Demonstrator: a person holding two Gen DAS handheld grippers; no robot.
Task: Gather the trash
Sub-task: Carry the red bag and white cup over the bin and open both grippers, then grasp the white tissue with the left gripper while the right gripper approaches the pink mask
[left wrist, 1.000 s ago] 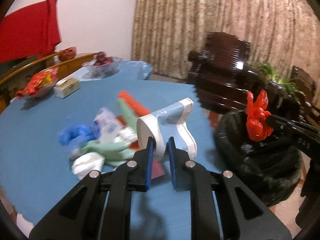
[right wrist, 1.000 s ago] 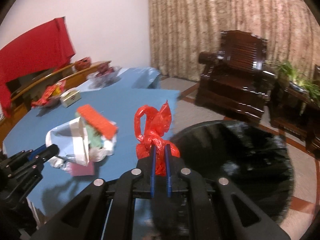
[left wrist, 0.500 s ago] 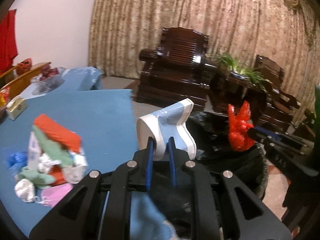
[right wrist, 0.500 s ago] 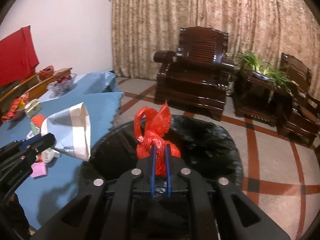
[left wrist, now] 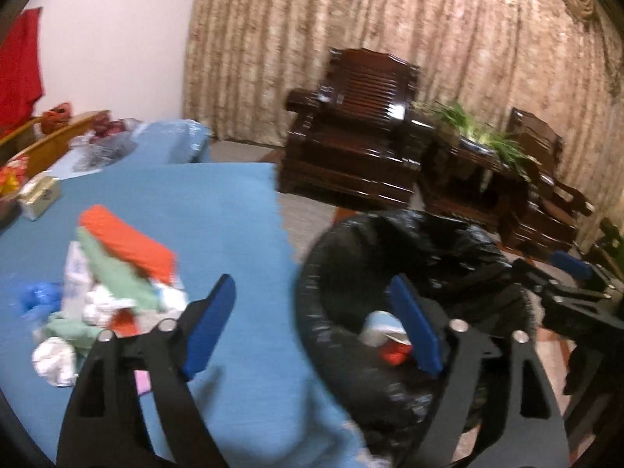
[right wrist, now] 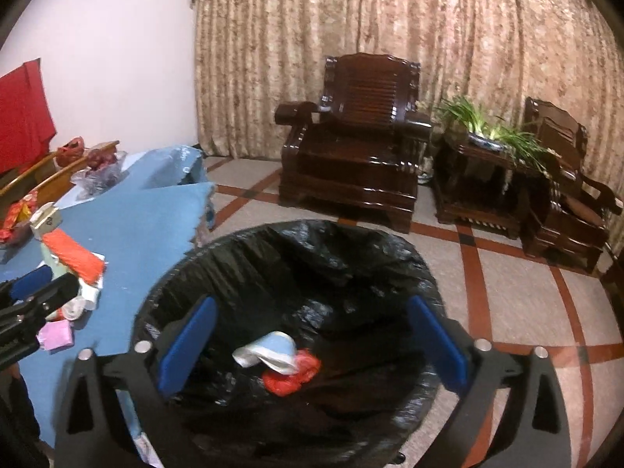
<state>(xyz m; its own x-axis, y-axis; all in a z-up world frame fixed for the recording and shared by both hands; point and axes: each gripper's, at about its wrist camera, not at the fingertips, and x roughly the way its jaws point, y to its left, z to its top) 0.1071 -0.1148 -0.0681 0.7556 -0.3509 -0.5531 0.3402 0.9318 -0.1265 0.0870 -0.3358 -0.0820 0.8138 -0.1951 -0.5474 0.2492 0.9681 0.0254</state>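
A bin lined with a black bag [right wrist: 296, 241] stands beside the blue table [right wrist: 148, 226]. A white and blue paper cup [right wrist: 269, 351] and a red plastic bag [right wrist: 292, 374] lie at its bottom; both also show in the left wrist view, the cup [left wrist: 380, 325] and the red bag [left wrist: 394, 353]. My right gripper [right wrist: 312, 345] is open and empty above the bin. My left gripper [left wrist: 312, 327] is open and empty over the bin's [left wrist: 409, 241] left rim. A pile of trash [left wrist: 105, 288] lies on the table [left wrist: 218, 210], with an orange packet [left wrist: 124, 240] on top.
A small box [left wrist: 39, 195], a snack bowl [left wrist: 7, 179] and a fruit bowl [left wrist: 105, 136] stand at the table's far side. A dark wooden armchair [right wrist: 351, 140], a side table with a plant [right wrist: 487, 156] and a second chair [right wrist: 565, 195] stand on the tiled floor behind the bin.
Both grippers have opened over the bin. The paper cup left my left gripper and the red bag left my right gripper; both now lie in the bin.
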